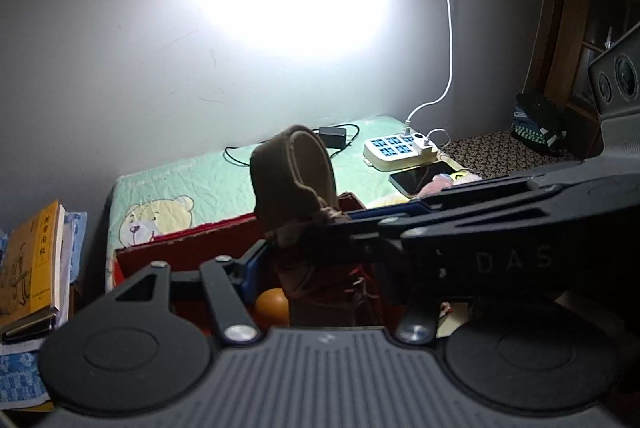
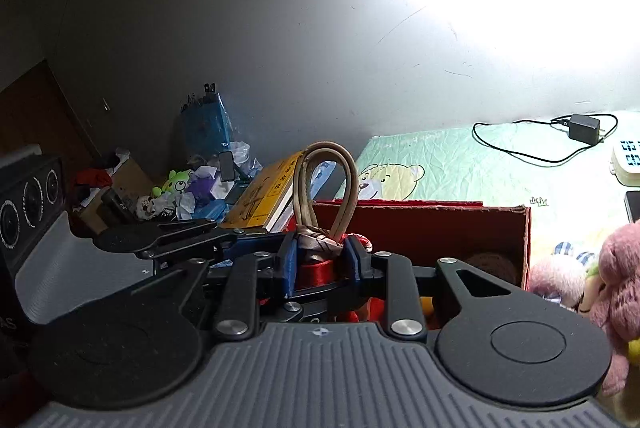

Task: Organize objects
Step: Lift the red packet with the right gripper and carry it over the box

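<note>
A small red bag with a brown-beige handle loop (image 1: 294,172) (image 2: 326,184) and a patterned scarf tied at the handle's base hangs above an open red cardboard box (image 1: 192,248) (image 2: 440,224). My left gripper (image 1: 304,260) is shut on the bag's dark red cloth just below the handle. Its left blue finger (image 1: 252,268) shows, while the right one is hidden behind the other gripper. My right gripper (image 2: 322,260) comes in from the right in the left wrist view (image 1: 360,224) and is shut on the red satin and scarf under the loop. An orange ball (image 1: 272,306) lies in the box.
The box stands on a green bear-print sheet (image 1: 180,184). On the sheet are a white power strip (image 1: 400,148), a phone (image 1: 420,180) and a black charger (image 1: 332,137). Yellow books (image 1: 36,256) stand to the left, pink plush toys (image 2: 616,288) to the right. Clutter (image 2: 180,192) is piled by the wall.
</note>
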Available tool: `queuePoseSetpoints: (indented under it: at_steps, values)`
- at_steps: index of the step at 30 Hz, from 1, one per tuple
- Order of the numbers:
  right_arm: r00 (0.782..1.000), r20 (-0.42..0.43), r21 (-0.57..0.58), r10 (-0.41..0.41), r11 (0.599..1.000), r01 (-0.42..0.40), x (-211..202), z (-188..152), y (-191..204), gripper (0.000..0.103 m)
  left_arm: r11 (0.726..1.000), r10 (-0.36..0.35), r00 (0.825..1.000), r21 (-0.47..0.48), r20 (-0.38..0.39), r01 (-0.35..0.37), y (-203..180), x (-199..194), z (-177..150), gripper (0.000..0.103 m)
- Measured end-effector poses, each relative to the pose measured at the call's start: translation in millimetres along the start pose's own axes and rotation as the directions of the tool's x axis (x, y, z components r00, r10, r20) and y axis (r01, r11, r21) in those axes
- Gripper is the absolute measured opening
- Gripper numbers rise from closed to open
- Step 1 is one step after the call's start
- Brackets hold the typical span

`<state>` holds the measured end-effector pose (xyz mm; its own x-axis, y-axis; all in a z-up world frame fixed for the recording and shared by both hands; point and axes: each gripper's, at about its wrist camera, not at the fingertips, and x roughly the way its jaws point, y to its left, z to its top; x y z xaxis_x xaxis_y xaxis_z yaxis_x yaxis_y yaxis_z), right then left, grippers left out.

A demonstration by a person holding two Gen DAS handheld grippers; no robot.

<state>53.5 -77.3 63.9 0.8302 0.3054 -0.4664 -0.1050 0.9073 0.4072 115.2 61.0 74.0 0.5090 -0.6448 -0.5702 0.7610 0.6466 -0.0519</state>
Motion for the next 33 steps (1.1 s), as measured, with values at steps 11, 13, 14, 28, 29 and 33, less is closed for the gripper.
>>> queuePoseSetpoints:
  at_steps: [11, 13, 14, 28, 29, 33]
  values:
    - [0.994, -0.11, 0.067, 0.009, 0.998, -0.002, 67, -7, -22, 0.027, 0.996, 0.042, 0.99, -0.069, -0.131, -0.051, 40, 57, -19, 0.054]
    - [0.99, -0.143, 0.084, 0.005, 0.996, 0.007, 80, -9, -26, 0.027, 0.995, 0.044, 0.985, -0.084, -0.165, -0.059, 46, 69, -24, 0.054]
    - [0.987, -0.16, 0.093, 0.004, 0.996, 0.011, 85, -10, -27, 0.027, 0.994, 0.044, 0.982, -0.093, -0.182, -0.061, 50, 75, -27, 0.054]
    - [0.885, -0.464, 0.203, -0.029, 0.969, 0.138, 161, -32, -51, 0.028, 0.987, 0.046, 0.896, -0.119, -0.441, -0.11, 72, 140, -60, 0.054]
    - [0.874, -0.484, 0.205, -0.028, 0.968, 0.144, 164, -33, -54, 0.028, 0.987, 0.047, 0.89, -0.116, -0.454, -0.111, 72, 142, -61, 0.054]
    - [0.847, -0.53, 0.227, -0.033, 0.957, 0.179, 169, -36, -60, 0.028, 0.988, 0.046, 0.873, -0.109, -0.485, -0.112, 73, 148, -62, 0.059]
